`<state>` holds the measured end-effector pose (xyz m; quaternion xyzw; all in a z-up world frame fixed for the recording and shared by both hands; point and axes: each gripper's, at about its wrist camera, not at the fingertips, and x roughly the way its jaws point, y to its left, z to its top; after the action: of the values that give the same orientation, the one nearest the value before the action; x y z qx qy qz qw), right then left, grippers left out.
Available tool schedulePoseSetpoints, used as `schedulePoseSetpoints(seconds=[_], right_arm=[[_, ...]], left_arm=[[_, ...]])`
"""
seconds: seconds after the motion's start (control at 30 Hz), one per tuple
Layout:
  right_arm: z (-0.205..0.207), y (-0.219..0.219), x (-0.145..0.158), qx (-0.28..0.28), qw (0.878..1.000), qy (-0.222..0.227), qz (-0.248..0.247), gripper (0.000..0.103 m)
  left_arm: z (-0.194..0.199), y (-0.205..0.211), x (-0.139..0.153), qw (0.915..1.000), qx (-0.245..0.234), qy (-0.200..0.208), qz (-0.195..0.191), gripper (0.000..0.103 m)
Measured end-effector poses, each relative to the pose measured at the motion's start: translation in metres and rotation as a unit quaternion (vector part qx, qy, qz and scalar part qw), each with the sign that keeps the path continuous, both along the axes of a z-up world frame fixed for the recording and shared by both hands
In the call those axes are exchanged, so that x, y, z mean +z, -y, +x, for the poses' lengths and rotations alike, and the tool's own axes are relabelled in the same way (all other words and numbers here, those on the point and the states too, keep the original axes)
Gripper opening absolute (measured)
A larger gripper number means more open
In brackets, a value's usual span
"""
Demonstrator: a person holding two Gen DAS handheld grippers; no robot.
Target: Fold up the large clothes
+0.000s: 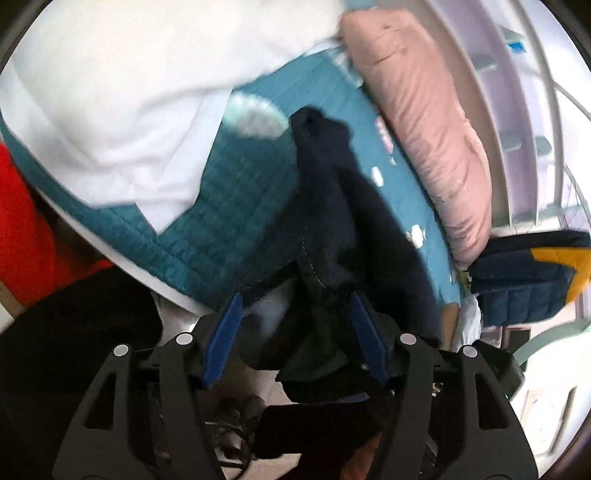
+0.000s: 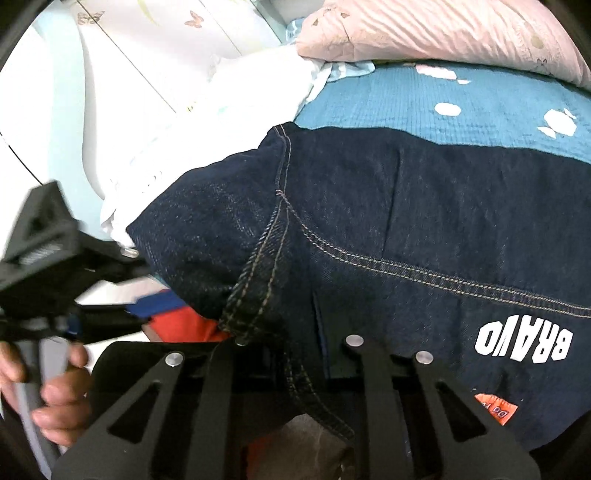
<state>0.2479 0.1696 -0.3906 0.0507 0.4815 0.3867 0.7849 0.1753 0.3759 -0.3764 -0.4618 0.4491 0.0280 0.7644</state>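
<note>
Dark navy denim garment (image 2: 424, 229) with tan double stitching and white "BRAVO" lettering lies spread on the teal quilted bedspread (image 2: 461, 107), filling centre to 4 o'clock of the right wrist view. Pink pillow (image 2: 443, 33) at 1 o'clock, white cloth (image 2: 207, 122) at 10 o'clock.

Right gripper (image 2: 291, 347): jaws nearly closed, pinching a stitched seam fold of the denim at 6 o'clock.

Left gripper (image 1: 295, 325): jaws apart, blue pads (image 1: 221, 339) clear on the left side; a bunched ridge of denim runs between them toward 12 o'clock, touching the right pad only. No grip.

A hand (image 2: 62, 391) holds the left gripper's handle at 8 o'clock of the right view.
</note>
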Motion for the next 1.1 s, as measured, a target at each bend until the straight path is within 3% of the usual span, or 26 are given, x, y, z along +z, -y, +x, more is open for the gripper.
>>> schedulePoseSetpoints(seconds=[0.23, 0.4, 0.57, 0.6, 0.63, 0.73, 0.8, 0.97, 1.1], right_arm=[[0.006, 0.000, -0.001, 0.000, 1.000, -0.012, -0.003, 0.015], [0.006, -0.003, -0.002, 0.009, 1.000, -0.018, -0.005, 0.017], [0.009, -0.007, -0.006, 0.011, 1.000, -0.025, -0.011, 0.018], [0.010, -0.008, -0.007, 0.012, 0.999, -0.027, -0.012, 0.019], [0.009, -0.008, -0.008, 0.013, 0.999, -0.027, -0.012, 0.019], [0.007, -0.009, -0.007, 0.018, 0.999, -0.026, -0.013, 0.023], [0.004, -0.011, -0.008, 0.024, 0.999, -0.029, -0.011, 0.030], [-0.008, -0.014, -0.005, 0.042, 0.999, -0.027, -0.004, 0.052], [-0.014, -0.021, -0.003, 0.047, 0.999, -0.010, -0.012, 0.061]], left_arm=[[0.017, 0.001, -0.022, 0.9995, -0.007, -0.023, 0.022, 0.068], [0.012, -0.007, -0.017, 0.9965, 0.007, -0.030, 0.078, 0.069], [0.025, -0.006, -0.039, 0.9974, -0.001, -0.053, 0.048, 0.072], [0.028, -0.005, -0.043, 0.9973, -0.004, -0.062, 0.039, 0.070], [0.029, -0.004, -0.045, 0.9977, -0.009, -0.061, 0.029, 0.052], [0.028, 0.002, -0.036, 0.9983, -0.028, -0.042, 0.028, 0.021], [0.025, 0.007, -0.024, 0.9984, -0.035, -0.027, 0.035, 0.011], [0.018, 0.013, -0.006, 0.9989, -0.032, -0.010, 0.032, 0.006], [0.018, 0.024, 0.009, 0.9982, -0.043, 0.002, 0.041, 0.006]])
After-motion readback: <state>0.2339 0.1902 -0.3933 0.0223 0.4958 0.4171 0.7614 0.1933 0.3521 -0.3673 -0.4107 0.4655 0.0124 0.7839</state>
